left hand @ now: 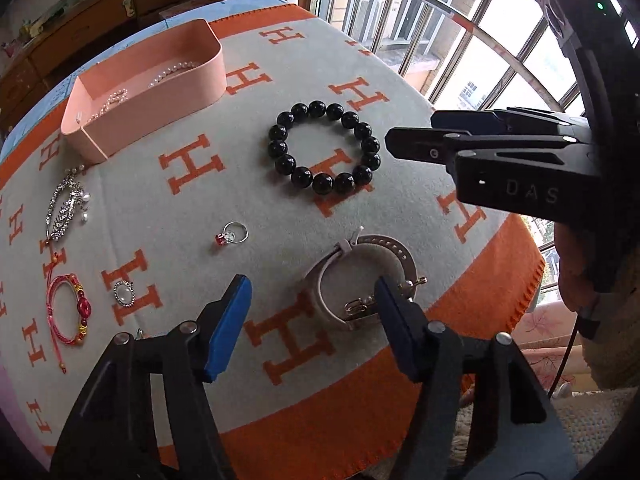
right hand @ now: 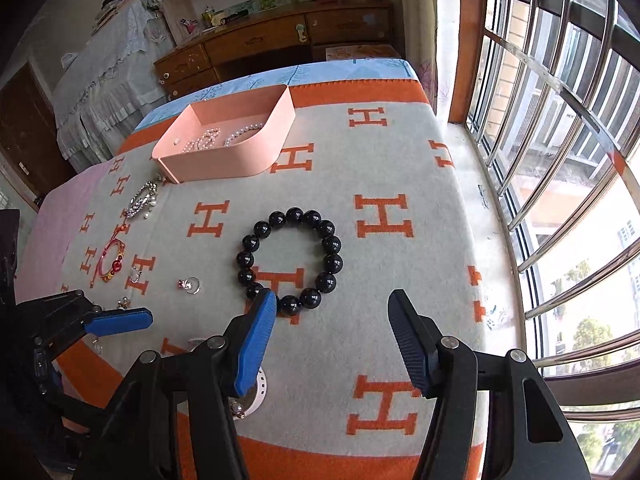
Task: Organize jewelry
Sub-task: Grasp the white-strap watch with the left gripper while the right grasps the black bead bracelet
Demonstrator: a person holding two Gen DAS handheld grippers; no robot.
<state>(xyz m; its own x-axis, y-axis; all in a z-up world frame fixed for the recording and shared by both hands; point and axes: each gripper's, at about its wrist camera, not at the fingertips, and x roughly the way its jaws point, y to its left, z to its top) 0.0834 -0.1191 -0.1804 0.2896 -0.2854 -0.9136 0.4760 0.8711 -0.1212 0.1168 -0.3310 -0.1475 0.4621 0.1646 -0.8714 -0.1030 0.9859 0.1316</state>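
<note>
Left gripper (left hand: 312, 308) fingers spread and empty above the grey strap bracelet (left hand: 356, 280), right gripper (right hand: 332, 332) fingers spread and empty just short of the black bead bracelet (right hand: 292, 256), pink tray (right hand: 224, 156) with pearls far left on the blanket (right hand: 380, 160).

Left wrist cam looks steeply down, close over the blanket (left hand: 280, 216); right wrist cam sits beside it, tilted down, facing the far dresser (right hand: 280, 40). Both share the black bead bracelet (left hand: 325, 147) (right hand: 291, 261), pink tray (left hand: 176, 92) (right hand: 240, 160) and window bars (left hand: 460, 32) (right hand: 560, 120).
</note>
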